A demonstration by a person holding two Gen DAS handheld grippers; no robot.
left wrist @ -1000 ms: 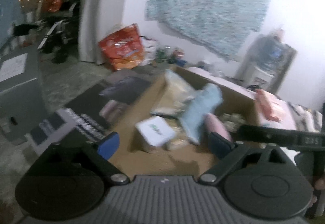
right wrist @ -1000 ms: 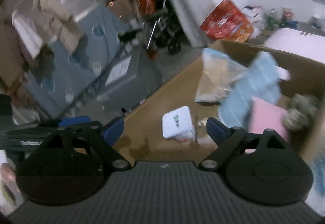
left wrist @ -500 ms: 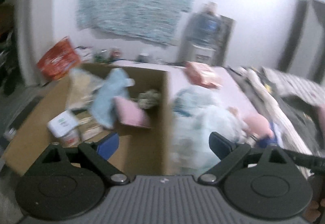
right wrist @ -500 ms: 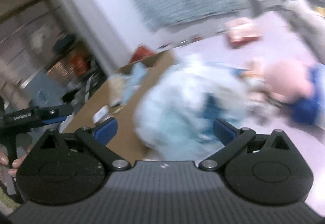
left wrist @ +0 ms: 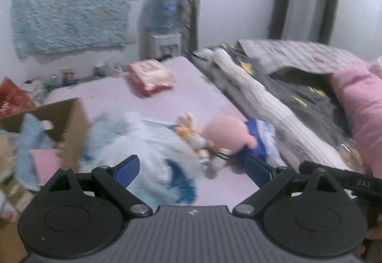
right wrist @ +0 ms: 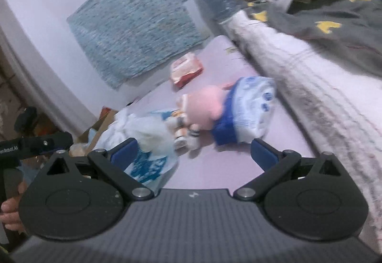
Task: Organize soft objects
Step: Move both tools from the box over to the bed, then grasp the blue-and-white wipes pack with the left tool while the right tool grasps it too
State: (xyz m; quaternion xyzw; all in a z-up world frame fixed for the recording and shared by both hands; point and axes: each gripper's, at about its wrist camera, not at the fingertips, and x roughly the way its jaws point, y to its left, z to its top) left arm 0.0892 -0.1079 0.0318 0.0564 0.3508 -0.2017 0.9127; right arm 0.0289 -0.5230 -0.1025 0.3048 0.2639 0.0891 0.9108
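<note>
Both grippers swung from box to bed; pink plush (right wrist: 206, 105) lies beyond right gripper's (right wrist: 193, 152) spread fingers.

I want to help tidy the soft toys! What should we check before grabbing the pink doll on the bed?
1. Right gripper open and empty: ok.
2. Left gripper open and empty: ok.
3. Pink doll in plain view on the bed: ok.
4. Doll free of other things: not ok; the white bag lies against one side, the blue pack against the other.
5. Box open at the bed's edge with room left: cannot tell; several things are already inside.
6. Picture sharp enough to aim: not ok, blurred.
</note>
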